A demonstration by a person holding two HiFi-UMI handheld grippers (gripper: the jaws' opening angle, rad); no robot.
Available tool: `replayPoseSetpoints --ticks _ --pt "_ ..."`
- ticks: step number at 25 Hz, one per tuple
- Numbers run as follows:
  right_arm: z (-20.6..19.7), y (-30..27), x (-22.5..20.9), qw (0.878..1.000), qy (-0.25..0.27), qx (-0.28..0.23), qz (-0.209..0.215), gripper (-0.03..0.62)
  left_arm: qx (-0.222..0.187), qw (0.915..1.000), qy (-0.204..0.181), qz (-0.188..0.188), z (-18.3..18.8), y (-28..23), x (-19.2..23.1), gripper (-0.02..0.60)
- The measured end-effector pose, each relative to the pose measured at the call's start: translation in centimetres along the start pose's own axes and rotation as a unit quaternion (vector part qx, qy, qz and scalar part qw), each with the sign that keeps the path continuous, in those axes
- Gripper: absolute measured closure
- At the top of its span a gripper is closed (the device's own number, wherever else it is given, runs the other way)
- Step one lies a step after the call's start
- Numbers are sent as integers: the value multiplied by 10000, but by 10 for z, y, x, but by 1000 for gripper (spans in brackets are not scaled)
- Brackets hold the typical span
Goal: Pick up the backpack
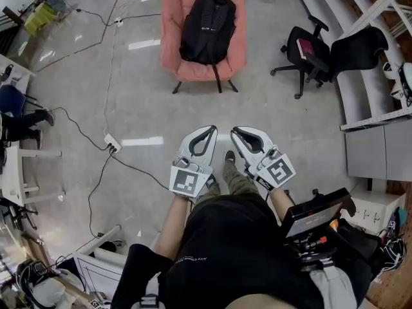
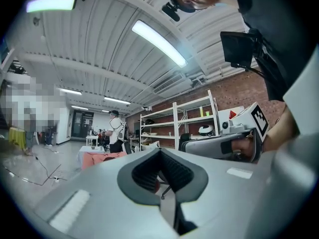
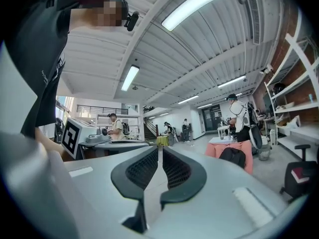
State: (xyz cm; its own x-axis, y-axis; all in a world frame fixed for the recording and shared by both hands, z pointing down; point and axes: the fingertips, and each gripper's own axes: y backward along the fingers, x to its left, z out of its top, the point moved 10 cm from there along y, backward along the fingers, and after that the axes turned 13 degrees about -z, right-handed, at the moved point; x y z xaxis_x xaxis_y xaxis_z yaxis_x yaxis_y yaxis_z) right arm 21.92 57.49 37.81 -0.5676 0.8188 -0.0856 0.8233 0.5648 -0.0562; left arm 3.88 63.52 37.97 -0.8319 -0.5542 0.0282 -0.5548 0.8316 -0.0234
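Fingers (image 2: pixel 141 176) on the left gripper (image 2: pixel 160 152) press together at the tips with nothing between them. The right gripper (image 3: pixel 160 148) shows a thin slit between its pads and is also empty. Both point level and forward, side by side low in the centre of the head view, flanking the person's foot (image 1: pixel 230 157). The backpack (image 1: pixel 207 29) is well apart from them at the top centre of that view, leaning upright against the back of a pink chair (image 1: pixel 171 37). The right gripper view shows it at the right of the frame.

Several things could spoil the pickup from here.

1. The left jaws are closed and the right barely ajar, so arriving like this would push the bag rather than take it. Both need to open wide first.
2. The bag looks soft and dark, and its top handle cannot be made out from here. Closing on loose fabric would likely let it sag or slip out.
3. The chair stands on thin legs and looks light, so a pull toward the person instead of a lift could drag or tip it.
4. A black cable (image 1: pixel 132 168) runs from a power strip (image 1: pixel 112 143) across the floor left of the walking line. A black office chair (image 1: pixel 308 51) stands right of the pink one. Drifting either way risks a snag or a bump.
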Motion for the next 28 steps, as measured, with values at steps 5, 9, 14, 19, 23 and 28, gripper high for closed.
replayPoseSetpoints --ticks 5,9,14,19,23,28 --pt "-5 -38 -35 9998 -158 -60 60 549 109 9999 7 26 -6 -36 42 583" --pt "-7 -72 -78 9994 -273 -143 180 549 200 9997 -89 70 -2 -81 68 583" --pt "3 -110 -124 9976 -337 -307 522 533 358 9993 -136 32 5 -130 98 583" --pt "4 -137 -162 9974 -341 -244 590 533 469 9987 -144 126 4 -160 123 583" --pt "5 -158 -176 9978 -331 -146 558 533 530 9982 -110 267 1 -169 148 583" --pt "2 -197 -188 9986 -273 -13 460 529 494 9985 -90 227 -7 -181 193 583"
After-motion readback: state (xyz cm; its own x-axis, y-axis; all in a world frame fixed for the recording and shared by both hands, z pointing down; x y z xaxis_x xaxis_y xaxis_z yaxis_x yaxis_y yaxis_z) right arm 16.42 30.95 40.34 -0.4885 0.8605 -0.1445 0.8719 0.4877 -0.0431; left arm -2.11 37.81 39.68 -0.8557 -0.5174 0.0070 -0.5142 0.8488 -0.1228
